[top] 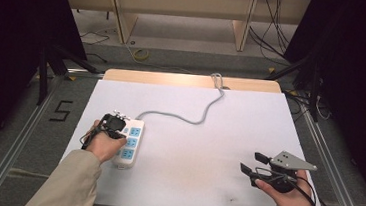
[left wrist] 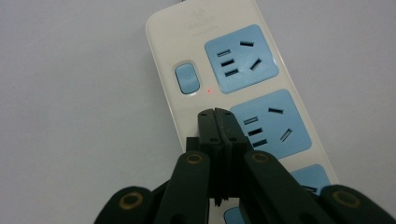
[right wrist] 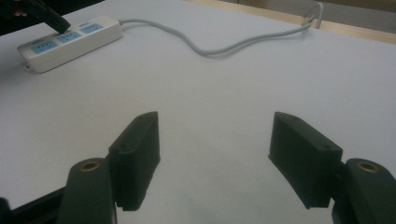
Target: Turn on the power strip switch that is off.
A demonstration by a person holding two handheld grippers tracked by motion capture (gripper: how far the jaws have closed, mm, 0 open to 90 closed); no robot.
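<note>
Power strip point(top: 128, 143) lies on the worktop's left; my left gripper point(left wrist: 216, 113), pressed together, hovers just below its switch point(left wrist: 186, 78). Rigid, light plastic, likely to slide. Right gripper point(right wrist: 215, 154) is spread

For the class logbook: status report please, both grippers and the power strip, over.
Left gripper shut, tips over the power strip, just short of its blue switch; red light on. Right gripper open, holding nothing, well apart. Nothing in the way.
</note>
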